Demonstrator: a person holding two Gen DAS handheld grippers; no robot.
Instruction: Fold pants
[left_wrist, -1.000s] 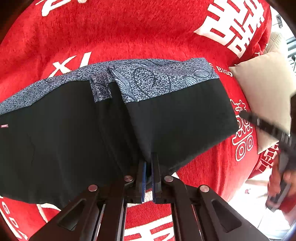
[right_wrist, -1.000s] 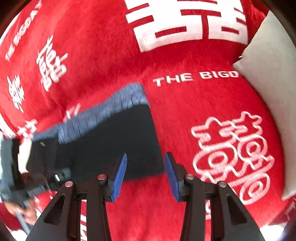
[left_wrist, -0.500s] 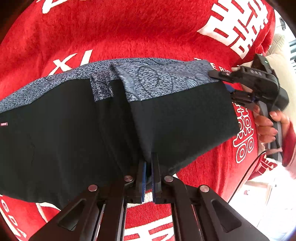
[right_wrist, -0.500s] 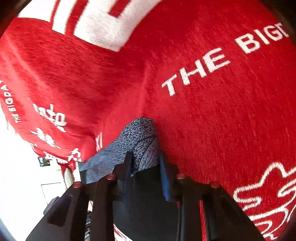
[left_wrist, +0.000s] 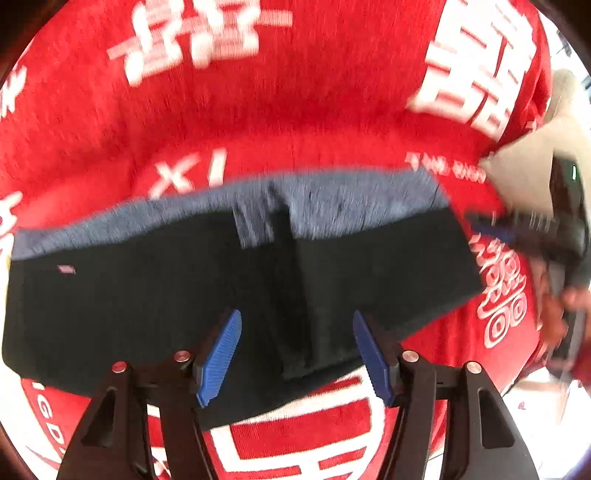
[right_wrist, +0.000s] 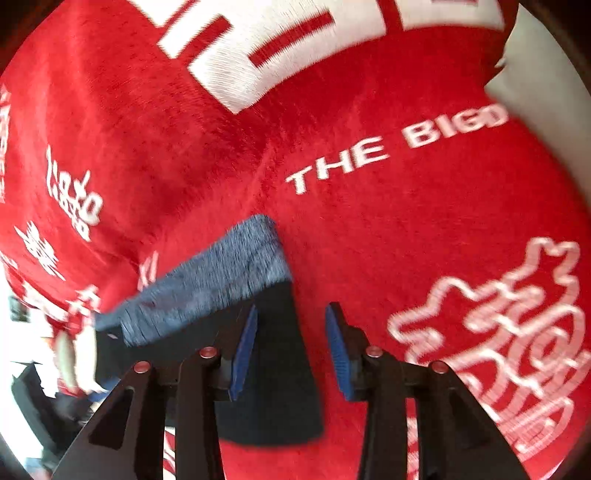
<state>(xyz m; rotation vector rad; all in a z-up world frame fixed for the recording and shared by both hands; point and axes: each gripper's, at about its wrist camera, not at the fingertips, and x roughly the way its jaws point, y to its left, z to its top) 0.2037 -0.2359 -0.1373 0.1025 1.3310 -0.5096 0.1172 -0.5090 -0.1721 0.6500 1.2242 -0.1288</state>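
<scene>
Black pants with a blue-grey patterned band lie folded flat on a red blanket. My left gripper is open and empty, above the near edge of the pants at the middle fold. My right gripper is open and empty over the right end of the pants; it also shows at the right in the left wrist view. Both views are blurred.
The red blanket carries white lettering and covers the whole surface. A beige cushion lies at the right, also in the right wrist view. A hand holds the right gripper. The blanket's edge falls off near me.
Both grippers have opened and let go of the pants. The left one has pulled back and up from the near edge; the right one has drawn back from the patterned corner.
</scene>
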